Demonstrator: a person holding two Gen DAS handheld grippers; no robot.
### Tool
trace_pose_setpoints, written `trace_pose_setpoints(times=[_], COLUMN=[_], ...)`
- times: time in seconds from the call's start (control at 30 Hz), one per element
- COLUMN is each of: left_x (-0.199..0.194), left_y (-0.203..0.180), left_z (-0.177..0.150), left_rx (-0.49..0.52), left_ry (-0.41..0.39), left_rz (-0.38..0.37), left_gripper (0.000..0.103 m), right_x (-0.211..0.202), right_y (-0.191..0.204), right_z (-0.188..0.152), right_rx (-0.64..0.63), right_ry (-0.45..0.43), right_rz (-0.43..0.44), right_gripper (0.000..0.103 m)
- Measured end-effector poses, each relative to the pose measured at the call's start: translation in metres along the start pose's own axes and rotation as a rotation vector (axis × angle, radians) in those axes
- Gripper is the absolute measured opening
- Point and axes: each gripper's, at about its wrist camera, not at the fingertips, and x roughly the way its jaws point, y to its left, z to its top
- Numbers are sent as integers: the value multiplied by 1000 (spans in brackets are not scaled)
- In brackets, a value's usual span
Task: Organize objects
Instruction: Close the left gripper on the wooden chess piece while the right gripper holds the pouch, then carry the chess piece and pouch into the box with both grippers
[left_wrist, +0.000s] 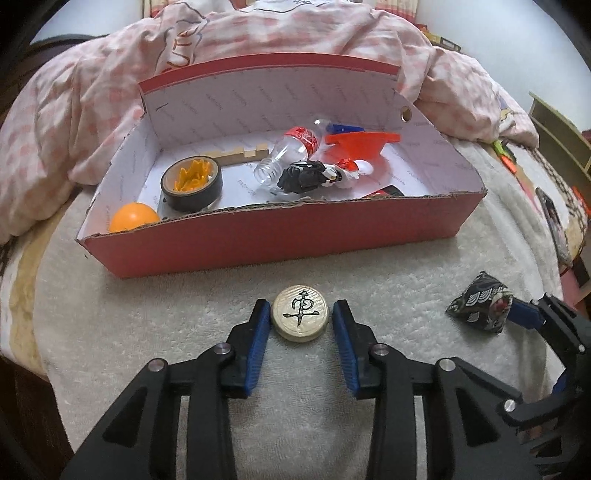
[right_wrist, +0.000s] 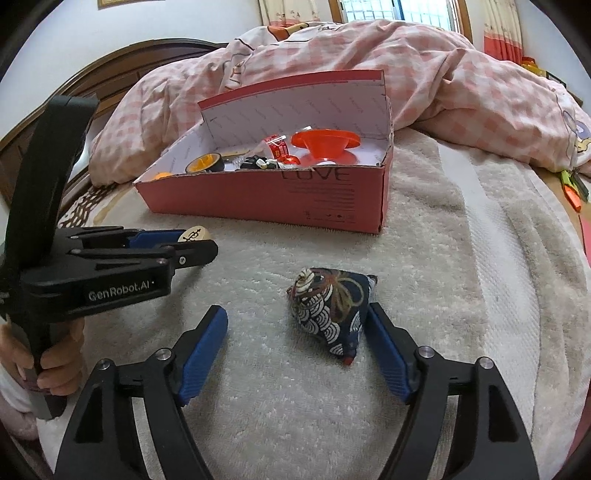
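Note:
A round cream chess piece (left_wrist: 299, 314) with a black character lies on the white towel (left_wrist: 184, 314), between the fingers of my left gripper (left_wrist: 300, 314), which is open around it with small gaps on both sides. A dark patterned beanbag (right_wrist: 330, 312) lies on the towel between the fingers of my open right gripper (right_wrist: 295, 319), close to the right finger. The beanbag also shows in the left wrist view (left_wrist: 480, 306). A red shoebox (left_wrist: 280, 240) stands behind, holding a tape roll (left_wrist: 192, 183), an orange ball (left_wrist: 133, 217), a plastic bottle (left_wrist: 286, 153) and an orange funnel (left_wrist: 360, 142).
A pink checked quilt (right_wrist: 424, 74) is bunched behind the box (right_wrist: 266, 195). The chess piece (right_wrist: 194, 234) shows beside the left gripper (right_wrist: 199, 243) in the right wrist view. Small orange items (right_wrist: 570, 190) lie at the bed's right edge. A wooden headboard (right_wrist: 110, 77) is at the far left.

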Motion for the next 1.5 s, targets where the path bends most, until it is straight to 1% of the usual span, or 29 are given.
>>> trace_pose_setpoints(times=[0.03, 0.1, 0.13, 0.2, 0.27, 0.37, 0.43, 0.53, 0.57, 0.6, 0.67, 0.7, 0.73, 0.8, 0.83, 0.87, 0.9, 0.93, 0.97, 1.0, 1.1, 1.17, 1.27, 1.37, 1.4, 1.5], left_x=[0, -1, 0, 1, 0, -2, -3, 1, 2, 3, 4, 3, 3, 1, 0, -1, -2, -2, -3, -4, -12, -18, -24, -33, -36, -46], left_y=[0, -2, -5, -9, -12, -5, -2, -5, -8, -9, -9, -9, -9, -9, -9, -9, -9, -10, -10, -10, -11, -11, -12, -12, -12, -12], left_z=[0, -2, -2, -4, -6, -4, -1, 2, 2, 2, 3, 3, 2, 3, 2, 2, 2, 2, 2, 2, 0, 0, 2, 2, 2, 3], left_rx=[0, 12, 26, 50, 66, 39, 24, 37, 51, 61, 63, 65, 71, 77, 82, 83, 85, 88, 91, 93, 103, 113, 113, 120, 121, 121], left_ry=[-1, -3, -1, 3, 3, 10, 17, 15, 12, 6, -2, -7, -12, -19, -23, -24, -27, -30, -32, -35, -53, -70, -80, -98, -104, -118], left_rz=[-20, -42, -49, -53, -47, -62, -42, -13, 17, 31, 31, 33, 32, 33, 30, 28, 28, 28, 28, 27, 30, 35, 21, 14, 9, -17], left_gripper=[43, 56, 60, 71, 72, 72, 72, 71, 71, 71, 67, 61, 58, 38, 34, 31, 31, 31, 31, 31, 31, 31, 31, 31, 31, 31], right_x=[0, 1, 1, 2, 2, 1, -2, -3, -3, -3, -3, -3, -2, -1, -1, -1, -2, -3, -3, -4, -7, -8, -13, -20, -22, -27], right_y=[1, 4, 6, 8, 9, 5, 1, -1, -2, -2, -2, -2, -1, 1, 1, 0, 0, -2, -3, -6, -9, -7, 1, 7, 9, 16], right_z=[-1, -1, -2, -3, -3, -4, -5, -5, -5, -5, -5, -4, -4, -4, -3, -3, -2, -2, -2, -1, 0, 1, 3, 5, 6, 8], right_rx=[-5, -22, -30, -48, -56, -41, -20, -6, -2, 1, -1, -6, -11, -22, -23, -21, -15, -8, 1, 17, 37, 26, -6, -18, -15, -18], right_ry=[0, 4, 6, 9, 9, -4, -15, -21, -22, -23, -22, -20, -17, -13, -13, -13, -12, -13, -14, -15, -21, -24, -38, -50, -53, -59], right_rz=[-5, -24, -33, -50, -55, -35, -9, 10, 14, 17, 14, 8, -4, -45, -56, -69, -80, -88, -96, -102, -92, -99, -100, -69, -47, -15], right_gripper=[78, 78, 78, 78, 78, 78, 78, 78, 78, 78, 78, 77, 76, 67, 64, 59, 53, 49, 41, 36, 35, 34, 34, 34, 34, 34])
